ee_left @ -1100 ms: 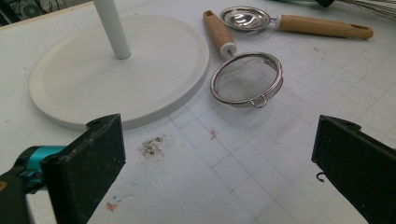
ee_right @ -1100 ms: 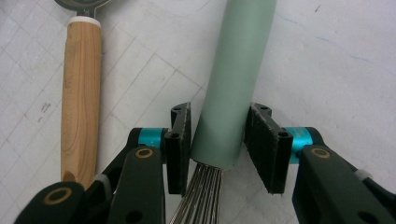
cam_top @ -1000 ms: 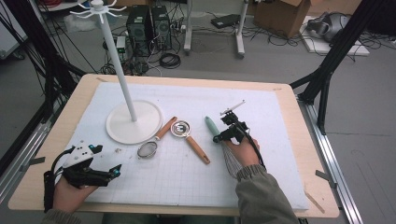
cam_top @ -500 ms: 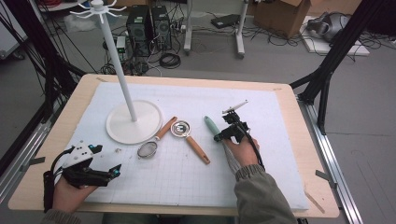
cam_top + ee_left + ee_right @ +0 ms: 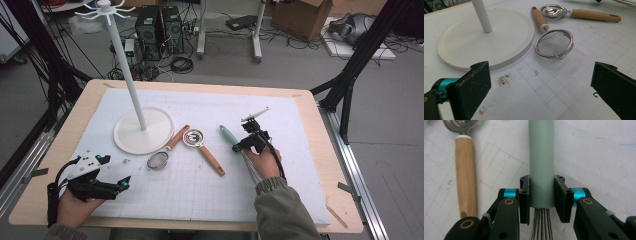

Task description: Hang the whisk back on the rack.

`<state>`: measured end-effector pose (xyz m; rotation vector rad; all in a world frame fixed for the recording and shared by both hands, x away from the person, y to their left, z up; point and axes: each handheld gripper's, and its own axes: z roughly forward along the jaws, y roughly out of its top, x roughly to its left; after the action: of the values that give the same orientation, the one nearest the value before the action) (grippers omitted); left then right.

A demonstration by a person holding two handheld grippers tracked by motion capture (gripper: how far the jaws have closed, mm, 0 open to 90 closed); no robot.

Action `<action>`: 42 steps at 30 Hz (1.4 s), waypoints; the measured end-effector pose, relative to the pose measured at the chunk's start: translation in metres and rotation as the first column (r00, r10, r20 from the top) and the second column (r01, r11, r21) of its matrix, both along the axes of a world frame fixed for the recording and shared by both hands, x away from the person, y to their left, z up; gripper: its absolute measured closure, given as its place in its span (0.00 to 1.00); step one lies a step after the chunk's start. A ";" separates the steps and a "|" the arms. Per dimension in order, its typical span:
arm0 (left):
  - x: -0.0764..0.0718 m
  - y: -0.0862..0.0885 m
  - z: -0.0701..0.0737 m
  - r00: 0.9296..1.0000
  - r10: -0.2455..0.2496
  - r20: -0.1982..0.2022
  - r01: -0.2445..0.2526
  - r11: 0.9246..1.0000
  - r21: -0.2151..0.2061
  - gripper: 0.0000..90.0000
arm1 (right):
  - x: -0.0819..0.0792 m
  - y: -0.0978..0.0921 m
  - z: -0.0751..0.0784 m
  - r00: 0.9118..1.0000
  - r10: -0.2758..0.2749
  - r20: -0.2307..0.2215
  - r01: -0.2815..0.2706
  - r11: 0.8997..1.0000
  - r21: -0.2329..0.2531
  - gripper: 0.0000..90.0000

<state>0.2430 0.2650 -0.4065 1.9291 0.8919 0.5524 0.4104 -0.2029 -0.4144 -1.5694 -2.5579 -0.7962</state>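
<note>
My right gripper (image 5: 246,143) is shut on the pale green handle (image 5: 228,134) of a whisk lying on the white mat. In the right gripper view the jaws clamp that handle (image 5: 541,157) just above the wires (image 5: 541,225), with the gripper (image 5: 541,197) centred on it. My left gripper (image 5: 121,184) rests open near the front left of the mat, holding nothing. The left gripper view has its jaws spread wide (image 5: 541,85) over bare mat, pointing at a small mesh strainer (image 5: 554,43) with a wooden handle.
A white stand with a round base (image 5: 127,142) and a tall pole (image 5: 125,70) is at the left of the mat. The strainer (image 5: 159,160) and a wooden-handled metal scoop (image 5: 194,137) lie between the two grippers. Cables and boxes cover the floor beyond the table.
</note>
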 end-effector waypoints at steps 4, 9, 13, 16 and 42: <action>0.001 0.000 0.001 1.000 -0.009 -0.006 0.009 1.000 -0.006 0.04 | -0.003 -0.004 0.005 1.000 0.011 0.017 -0.012 0.999 0.033 0.77; 0.001 -0.001 0.003 1.000 -0.021 -0.006 0.021 1.000 -0.018 0.04 | -0.007 -0.011 0.011 0.999 0.023 0.040 -0.027 0.995 0.095 0.77; 0.002 -0.002 0.006 0.999 -0.035 -0.011 0.034 0.999 -0.030 0.04 | -0.012 -0.017 0.017 0.998 0.025 0.060 -0.033 0.990 0.139 0.77; 0.003 -0.003 0.009 0.999 -0.048 -0.016 0.047 0.998 -0.037 0.04 | -0.016 -0.021 0.022 0.996 0.028 0.080 -0.041 0.984 0.172 0.77; 0.021 -0.029 0.037 0.979 -0.201 -0.027 0.198 0.976 -0.095 0.13 | -0.061 0.004 0.075 0.935 0.171 0.312 -0.279 0.896 0.344 0.77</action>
<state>0.2645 0.2359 -0.3690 1.9224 0.7226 0.3524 0.3491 -0.1991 -0.3397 -1.0832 -2.4790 -1.4641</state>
